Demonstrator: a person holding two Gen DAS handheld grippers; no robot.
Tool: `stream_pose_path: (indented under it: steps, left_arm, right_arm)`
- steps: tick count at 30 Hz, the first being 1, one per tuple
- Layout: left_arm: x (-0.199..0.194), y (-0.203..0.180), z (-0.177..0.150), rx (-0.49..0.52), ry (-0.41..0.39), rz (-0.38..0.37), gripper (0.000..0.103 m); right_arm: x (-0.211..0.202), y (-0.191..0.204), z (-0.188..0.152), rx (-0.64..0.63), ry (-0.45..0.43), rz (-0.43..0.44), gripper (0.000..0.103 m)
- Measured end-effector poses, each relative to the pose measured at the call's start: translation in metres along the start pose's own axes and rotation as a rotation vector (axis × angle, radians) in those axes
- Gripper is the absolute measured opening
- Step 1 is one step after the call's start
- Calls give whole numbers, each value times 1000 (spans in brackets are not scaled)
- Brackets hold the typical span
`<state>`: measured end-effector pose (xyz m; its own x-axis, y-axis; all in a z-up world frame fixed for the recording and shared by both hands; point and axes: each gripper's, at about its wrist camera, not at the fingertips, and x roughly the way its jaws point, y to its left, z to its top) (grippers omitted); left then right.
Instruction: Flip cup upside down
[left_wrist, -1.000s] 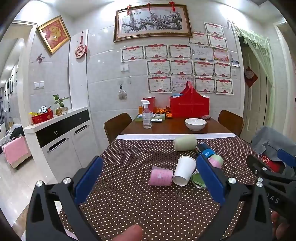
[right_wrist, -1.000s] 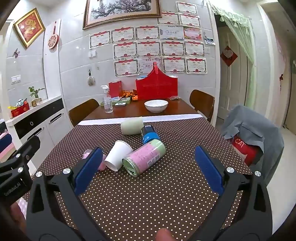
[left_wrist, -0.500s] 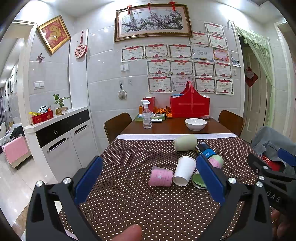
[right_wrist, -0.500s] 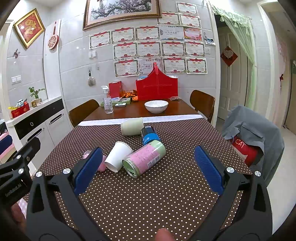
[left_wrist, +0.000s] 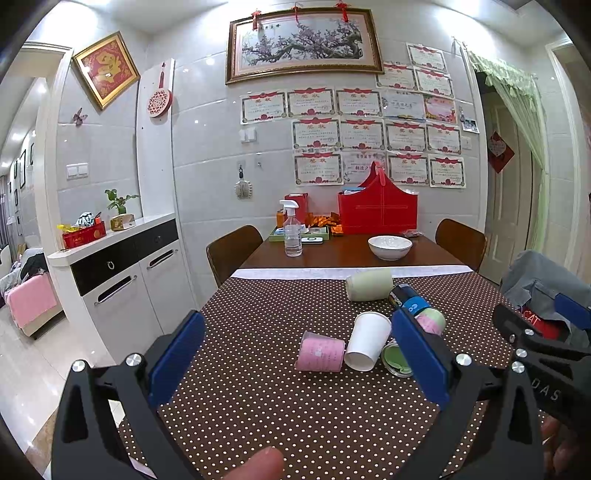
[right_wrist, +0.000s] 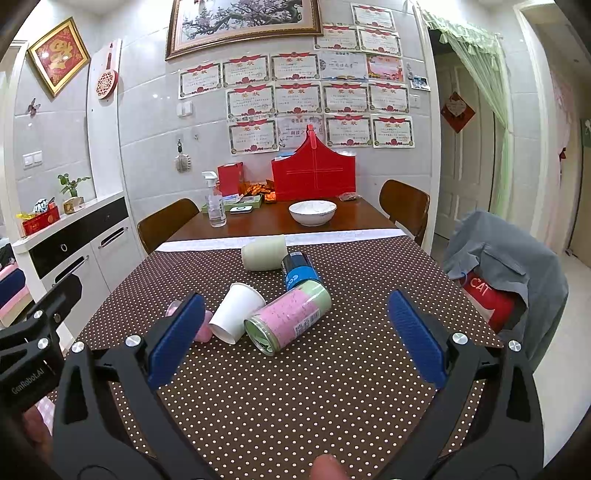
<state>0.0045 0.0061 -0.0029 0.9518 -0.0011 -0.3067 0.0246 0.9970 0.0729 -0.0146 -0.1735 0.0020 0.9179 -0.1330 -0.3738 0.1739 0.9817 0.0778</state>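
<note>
Several cups lie on their sides on the brown dotted tablecloth (left_wrist: 258, 398): a white paper cup (left_wrist: 367, 341) (right_wrist: 236, 312), a pink cup (left_wrist: 320, 351) partly hidden behind my right gripper's left finger (right_wrist: 205, 330), a pink-and-green cup (right_wrist: 290, 319) (left_wrist: 428, 321), a blue cup (right_wrist: 299, 269) (left_wrist: 408, 299) and a pale green cup (right_wrist: 264, 253) (left_wrist: 369, 284). My left gripper (left_wrist: 299, 362) is open and empty, short of the cups. My right gripper (right_wrist: 293, 343) is open and empty, just in front of the pink-and-green cup.
A white bowl (right_wrist: 312, 212), a spray bottle (right_wrist: 216, 206), a red basket (right_wrist: 314, 171) and a tray stand on the bare wood at the far end. Chairs flank the table; a grey jacket (right_wrist: 506, 266) drapes a chair at right. A white sideboard (left_wrist: 110, 266) stands left.
</note>
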Motion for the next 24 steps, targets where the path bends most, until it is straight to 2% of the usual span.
stream_pose_path:
  steps: [24]
  left_arm:
    - [17, -2, 4, 17, 20, 14, 99]
  right_arm:
    - [23, 2, 1, 1, 22, 22, 97]
